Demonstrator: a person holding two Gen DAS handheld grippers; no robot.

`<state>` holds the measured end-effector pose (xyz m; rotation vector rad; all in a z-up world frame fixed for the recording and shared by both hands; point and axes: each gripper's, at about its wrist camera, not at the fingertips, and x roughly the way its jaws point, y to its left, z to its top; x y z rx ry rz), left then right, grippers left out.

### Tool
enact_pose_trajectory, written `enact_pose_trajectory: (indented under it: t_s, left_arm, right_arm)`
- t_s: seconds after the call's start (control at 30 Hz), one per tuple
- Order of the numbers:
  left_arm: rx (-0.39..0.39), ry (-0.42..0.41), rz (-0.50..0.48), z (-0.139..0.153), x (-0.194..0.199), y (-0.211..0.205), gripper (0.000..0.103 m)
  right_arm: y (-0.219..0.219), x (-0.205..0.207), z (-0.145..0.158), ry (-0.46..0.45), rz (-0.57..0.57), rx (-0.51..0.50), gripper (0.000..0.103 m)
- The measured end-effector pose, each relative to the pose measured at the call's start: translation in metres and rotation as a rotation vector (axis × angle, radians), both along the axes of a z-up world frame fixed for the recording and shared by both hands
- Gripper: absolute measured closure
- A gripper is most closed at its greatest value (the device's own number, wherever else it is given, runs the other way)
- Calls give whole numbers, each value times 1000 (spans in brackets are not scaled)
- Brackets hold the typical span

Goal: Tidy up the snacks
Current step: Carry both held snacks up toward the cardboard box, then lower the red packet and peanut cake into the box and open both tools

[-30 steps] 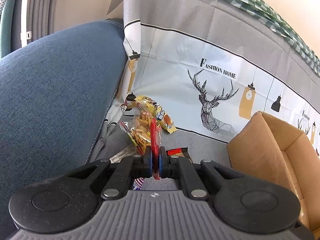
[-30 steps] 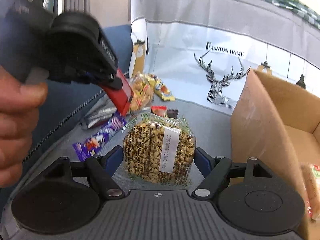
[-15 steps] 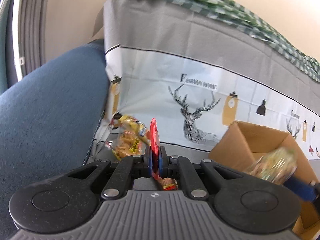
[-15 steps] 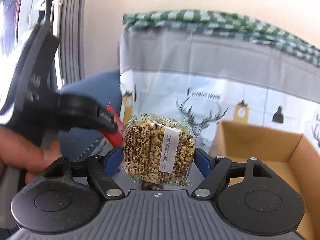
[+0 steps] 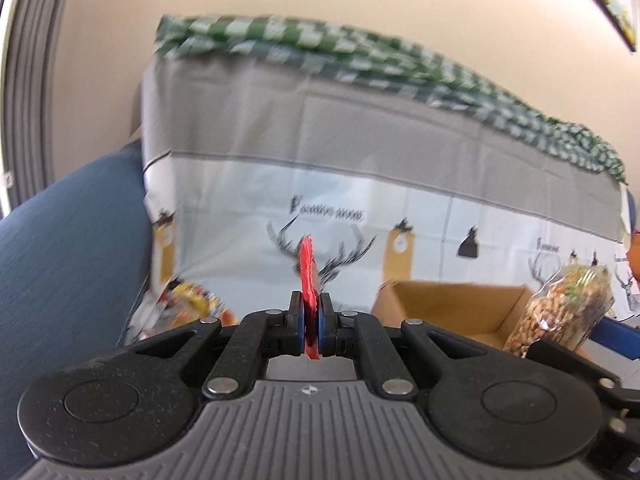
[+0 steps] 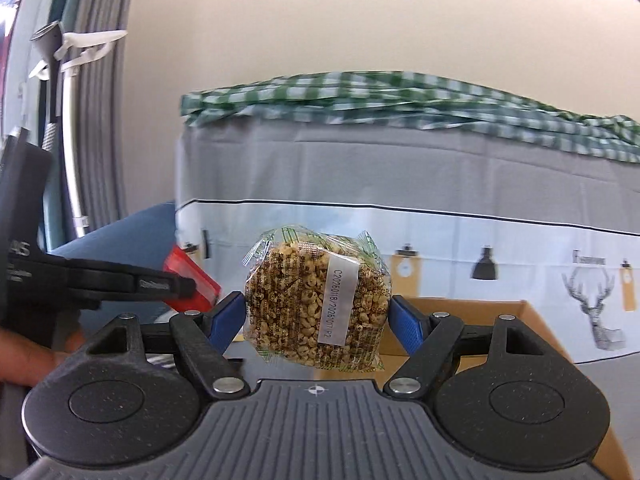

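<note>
My left gripper (image 5: 310,312) is shut on a thin red snack packet (image 5: 307,270) that stands edge-on above its pads. My right gripper (image 6: 318,312) is shut on a clear bag of puffed grain snack (image 6: 316,300) with a white label, held in the air. In the right wrist view the left gripper (image 6: 188,286) reaches in from the left with the red packet (image 6: 194,280). In the left wrist view the grain bag (image 5: 560,312) hangs at the right, over the open cardboard box (image 5: 448,308). The same box (image 6: 472,320) lies behind the bag in the right wrist view.
Several loose snack packets (image 5: 188,308) lie on the grey seat by the blue sofa arm (image 5: 68,256). A grey and white deer-print cover (image 5: 360,184) hangs over the backrest, with a green checked cloth (image 6: 400,96) on top. A person's hand (image 6: 28,356) holds the left gripper.
Both grippers have risen from the seat with their snacks and tilted up. The pile of packets has dropped low in view, and the grain bag now hangs near the box.
</note>
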<state>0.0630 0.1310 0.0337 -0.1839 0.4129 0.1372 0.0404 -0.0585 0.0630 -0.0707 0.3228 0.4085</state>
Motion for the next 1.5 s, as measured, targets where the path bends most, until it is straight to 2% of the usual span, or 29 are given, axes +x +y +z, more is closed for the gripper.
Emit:
enact_pose_trajectory:
  t_s: [0.23,0.5,0.67,0.97,1.5]
  left_arm:
    - [15,-135,-66,10,-2,-41,98]
    - [-3,-210,-141,18,-3,-80,98]
    - [-14,-232,-190,18,-2,-104,98]
    - [34,-251,-281,14,0,-139,98]
    - [28,-234,-321,8,3,-151,98]
  right_arm:
    - [-41,11,-14,-8,-94,-24,24]
    - [-71,22,-17,-32,-176,-24,24]
    - [-85,27,-20,-38,-218,-30,24]
    - [-95,29,-25,-29,-274,-48,24]
    - [-99,31,-24,-34,-324,-47,24]
